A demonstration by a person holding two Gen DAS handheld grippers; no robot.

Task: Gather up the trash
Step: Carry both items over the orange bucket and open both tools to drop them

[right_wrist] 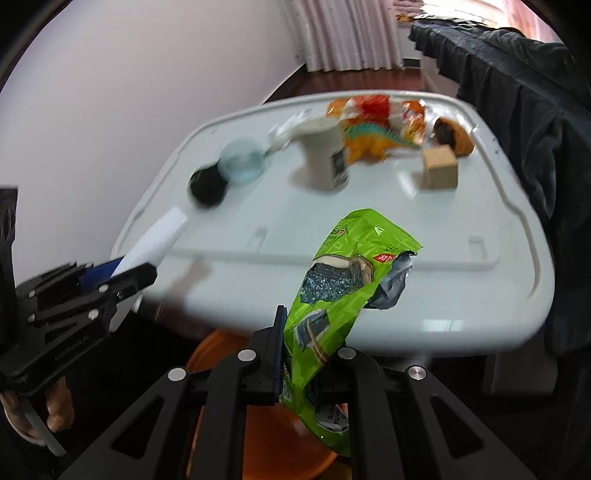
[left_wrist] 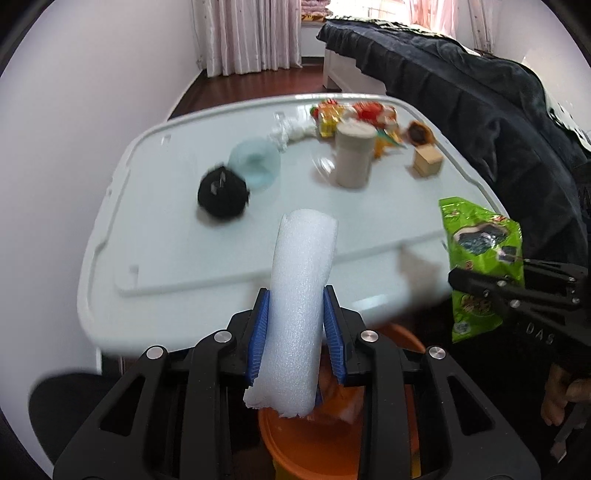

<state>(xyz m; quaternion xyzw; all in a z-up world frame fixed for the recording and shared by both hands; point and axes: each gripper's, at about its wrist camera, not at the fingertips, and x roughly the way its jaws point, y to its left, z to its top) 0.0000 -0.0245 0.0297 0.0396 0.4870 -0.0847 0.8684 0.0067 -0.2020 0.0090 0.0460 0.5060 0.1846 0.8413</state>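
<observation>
I count two grippers. My left gripper (left_wrist: 295,332) pinches one white foam roll (left_wrist: 297,306) between its blue pads. My right gripper (right_wrist: 299,354) squeezes one torn green snack bag (right_wrist: 332,302). Both hang over one orange bin (left_wrist: 314,450) just below the near table edge. On the white table (left_wrist: 166,258) I see one black ball (left_wrist: 222,192), one clear blue bowl (left_wrist: 255,162), one gray cup (left_wrist: 352,155), one small wooden block (left_wrist: 427,160), one crumpled tissue (left_wrist: 291,133) and a blurry heap of bright wrappers (left_wrist: 354,114). Farther back are one dark bed cover (left_wrist: 461,85) and pink curtains (left_wrist: 251,33).
</observation>
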